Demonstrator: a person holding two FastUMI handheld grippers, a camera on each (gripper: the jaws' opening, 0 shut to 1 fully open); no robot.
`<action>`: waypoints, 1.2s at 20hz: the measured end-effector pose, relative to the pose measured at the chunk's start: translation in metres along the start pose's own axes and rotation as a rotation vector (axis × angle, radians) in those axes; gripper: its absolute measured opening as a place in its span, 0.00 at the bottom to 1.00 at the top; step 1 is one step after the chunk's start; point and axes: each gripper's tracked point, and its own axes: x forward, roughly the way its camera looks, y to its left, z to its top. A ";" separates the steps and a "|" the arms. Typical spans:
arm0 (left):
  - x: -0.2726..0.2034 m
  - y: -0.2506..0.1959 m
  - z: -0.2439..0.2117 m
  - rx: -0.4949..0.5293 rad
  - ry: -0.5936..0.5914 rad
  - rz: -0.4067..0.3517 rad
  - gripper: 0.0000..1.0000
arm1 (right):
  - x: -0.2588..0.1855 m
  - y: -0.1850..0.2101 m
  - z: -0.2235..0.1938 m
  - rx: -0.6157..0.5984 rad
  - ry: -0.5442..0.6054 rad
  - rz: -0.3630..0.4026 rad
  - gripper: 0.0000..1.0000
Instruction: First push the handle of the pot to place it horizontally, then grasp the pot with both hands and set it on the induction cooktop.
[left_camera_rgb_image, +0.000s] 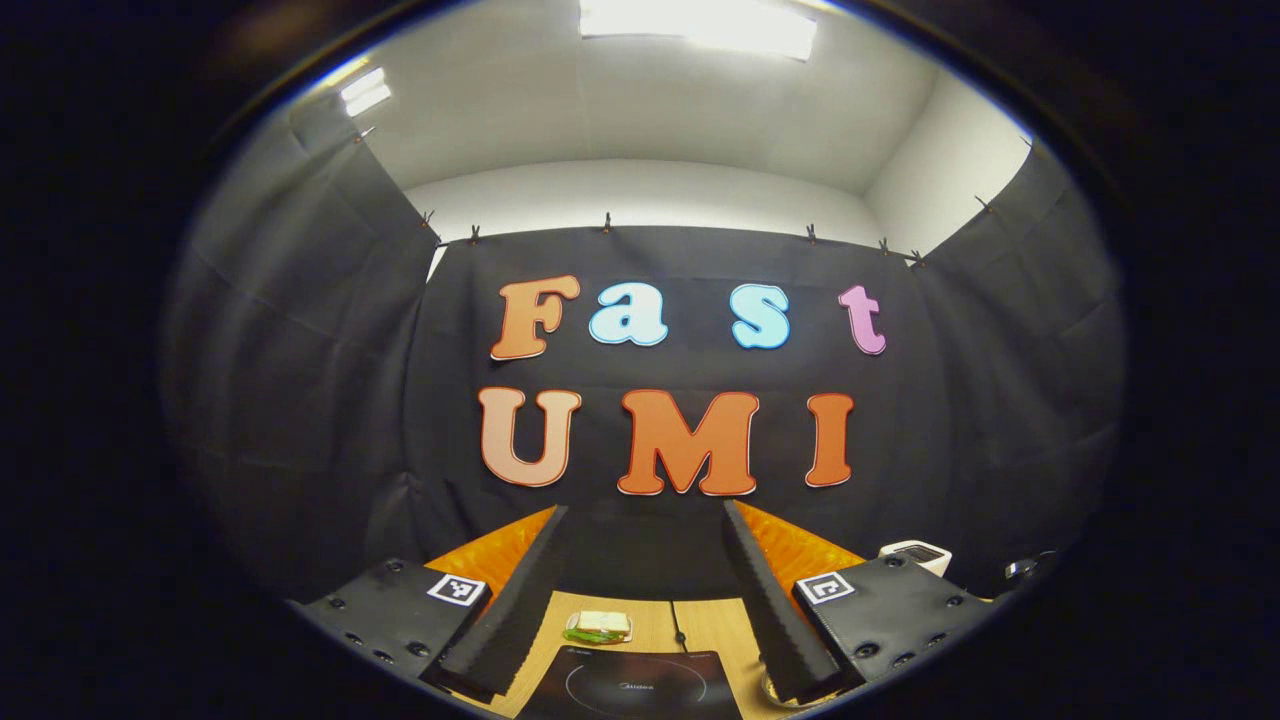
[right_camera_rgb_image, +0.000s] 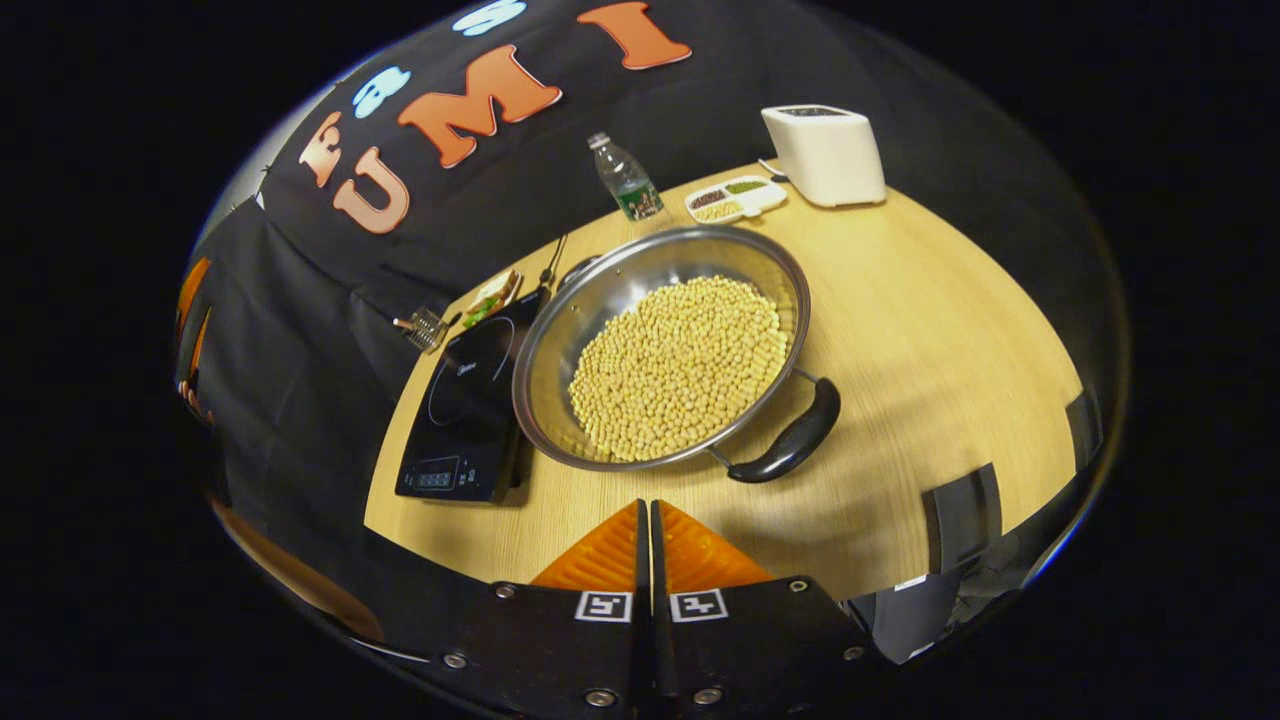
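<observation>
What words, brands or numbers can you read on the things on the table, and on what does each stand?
None can be read plainly.
Cooktop brand mark: too blurred.
Cooktop display: digits too small.
Bottle label: too small.

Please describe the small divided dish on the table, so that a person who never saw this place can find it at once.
Start from the wooden table and find the big steel pot full of pale beans. Beyond it, near the table's far edge, stands a white box-shaped appliance; the divided dish lies beside it. It alone is a flat white tray with separate compartments.
</observation>
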 end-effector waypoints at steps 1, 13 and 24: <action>0.001 0.001 0.000 0.003 0.000 0.000 0.98 | 0.005 -0.002 -0.004 0.008 0.023 -0.001 0.00; -0.001 0.020 -0.007 -0.003 0.003 0.034 0.98 | 0.045 -0.041 0.007 0.144 0.100 -0.067 0.00; 0.000 0.040 -0.027 -0.023 0.047 0.053 0.98 | 0.056 -0.081 0.056 0.203 0.025 -0.177 0.00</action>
